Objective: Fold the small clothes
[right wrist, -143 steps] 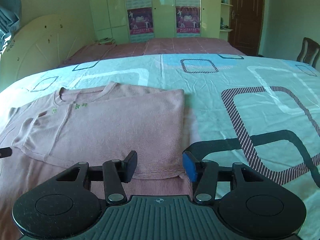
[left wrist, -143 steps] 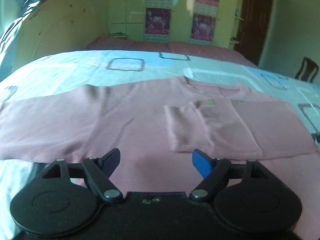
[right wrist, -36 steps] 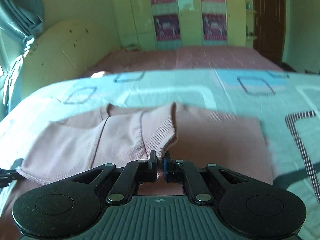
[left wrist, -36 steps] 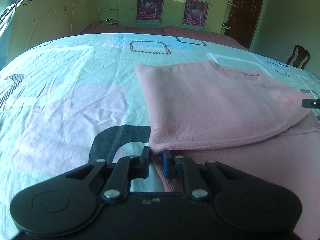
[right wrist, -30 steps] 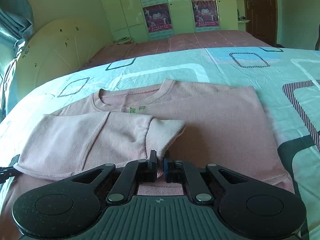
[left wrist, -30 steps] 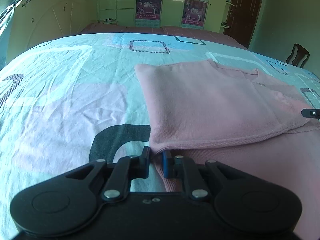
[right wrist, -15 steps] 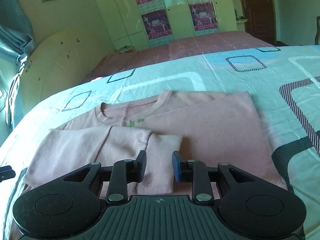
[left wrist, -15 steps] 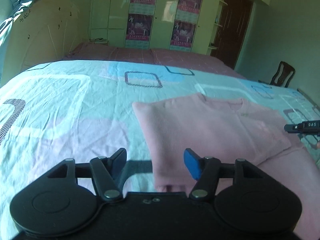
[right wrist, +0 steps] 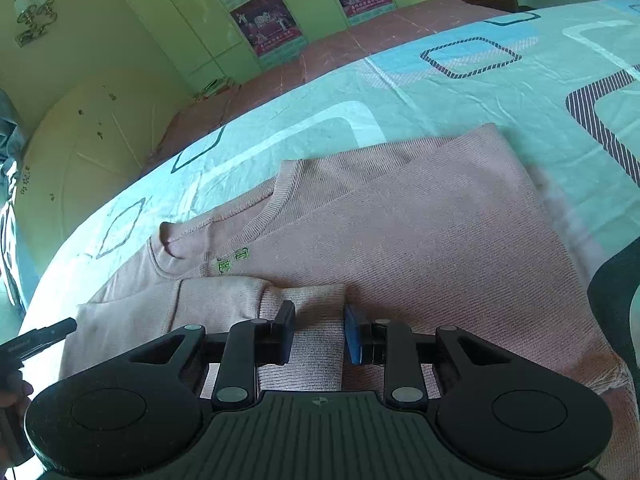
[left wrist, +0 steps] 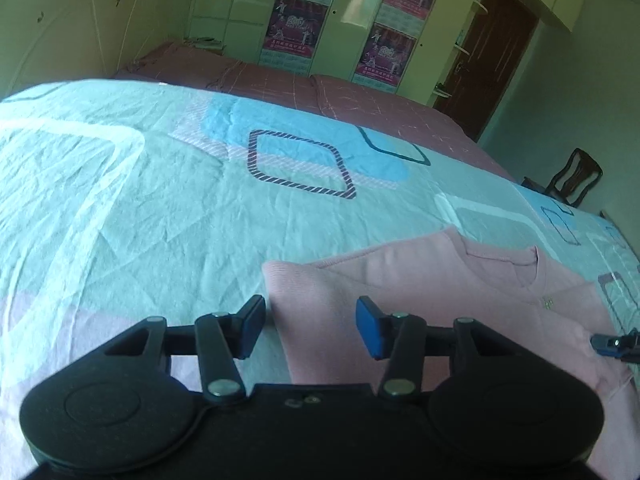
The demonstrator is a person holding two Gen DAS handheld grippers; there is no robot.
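A pink knit sweater (right wrist: 420, 220) lies flat on the bedspread (right wrist: 500, 92), both sides folded in over the body. Its neckline and green label face the headboard. The folded-in sleeve cuff (right wrist: 316, 320) lies across the middle. My right gripper (right wrist: 318, 334) is open, its jaws either side of that cuff, just above it. My left gripper (left wrist: 310, 326) is open and empty above the sweater's folded left edge (left wrist: 280, 304). In the left wrist view the sweater (left wrist: 440, 292) fills the lower right, with the right gripper's tip (left wrist: 616, 344) at the edge.
The bed carries a pale blue spread (left wrist: 160, 180) with square patterns. Beyond it are a maroon blanket (left wrist: 320, 92), a green wardrobe with posters (left wrist: 340, 20), a brown door (left wrist: 492, 52) and a wooden chair (left wrist: 568, 176) at the right.
Both grippers let go of the sweater's folded side and sleeve, opened, and lifted and tilted away. The left side and sleeve now lie folded over the body.
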